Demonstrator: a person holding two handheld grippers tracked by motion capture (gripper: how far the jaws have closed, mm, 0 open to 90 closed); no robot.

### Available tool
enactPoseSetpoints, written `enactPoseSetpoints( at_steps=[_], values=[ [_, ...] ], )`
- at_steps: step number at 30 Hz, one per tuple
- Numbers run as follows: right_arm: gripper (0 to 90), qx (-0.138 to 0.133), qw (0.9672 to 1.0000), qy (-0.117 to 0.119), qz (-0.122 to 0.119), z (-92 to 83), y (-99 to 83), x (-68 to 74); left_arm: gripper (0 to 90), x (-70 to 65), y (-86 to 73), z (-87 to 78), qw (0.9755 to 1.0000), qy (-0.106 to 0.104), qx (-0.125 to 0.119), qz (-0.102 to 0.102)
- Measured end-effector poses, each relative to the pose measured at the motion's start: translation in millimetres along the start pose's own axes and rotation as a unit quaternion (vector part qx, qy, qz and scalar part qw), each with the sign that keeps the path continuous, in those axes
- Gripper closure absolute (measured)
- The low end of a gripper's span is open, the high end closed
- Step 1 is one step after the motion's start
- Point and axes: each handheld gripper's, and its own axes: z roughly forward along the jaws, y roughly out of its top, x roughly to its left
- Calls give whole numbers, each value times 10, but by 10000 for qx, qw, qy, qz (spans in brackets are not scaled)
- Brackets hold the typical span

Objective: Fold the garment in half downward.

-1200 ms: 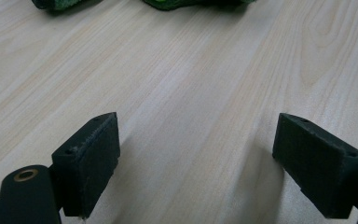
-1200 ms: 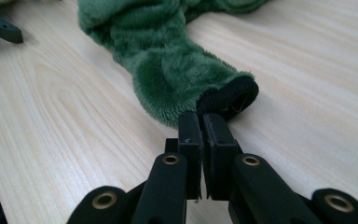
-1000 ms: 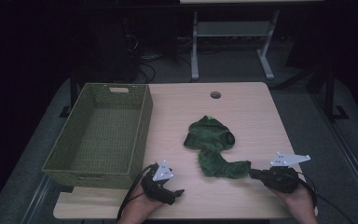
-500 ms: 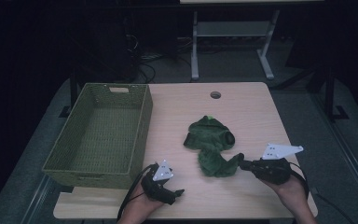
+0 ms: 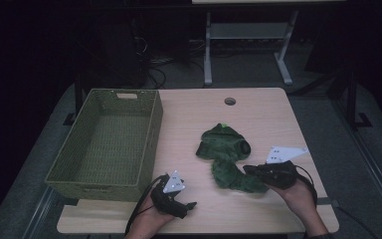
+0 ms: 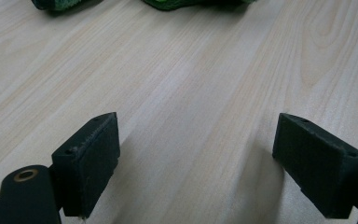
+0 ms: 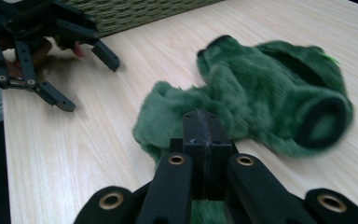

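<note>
Resting on the wooden table (image 5: 258, 107), the green wicker basket (image 5: 151, 130) is seen empty. Near the front edge, the fuzzy green garment (image 5: 227, 149) is pinched at its near end by the right gripper (image 7: 204, 128), jaws clamped together. Only a thin fold seems caught, so slipping is likely when lifted. The left gripper (image 6: 198, 154) is held wide open, empty.

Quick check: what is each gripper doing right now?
Left gripper: open, nothing between its fingers, over the table.
Right gripper: shut on the green garment.
</note>
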Motion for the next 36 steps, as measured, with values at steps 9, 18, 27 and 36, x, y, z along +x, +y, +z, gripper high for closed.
enactPoseSetpoints(
  at_steps=[9,18,27,36],
  values=[
    [630,473,9960,-498,573,-184,-513,-77,142,-3,0,-2,10000,-11,14,-11],
    [558,752,9905,-409,1075,-196,-780,-110,142,-3,-1,-2,10000,-12,14,-10],
    [832,641,9930,-394,915,-198,-695,-118,142,-3,0,-2,10000,-12,13,-15],
    [835,231,9987,-277,361,-208,-315,-63,142,-3,0,-2,10000,-11,13,-14]
  ],
)
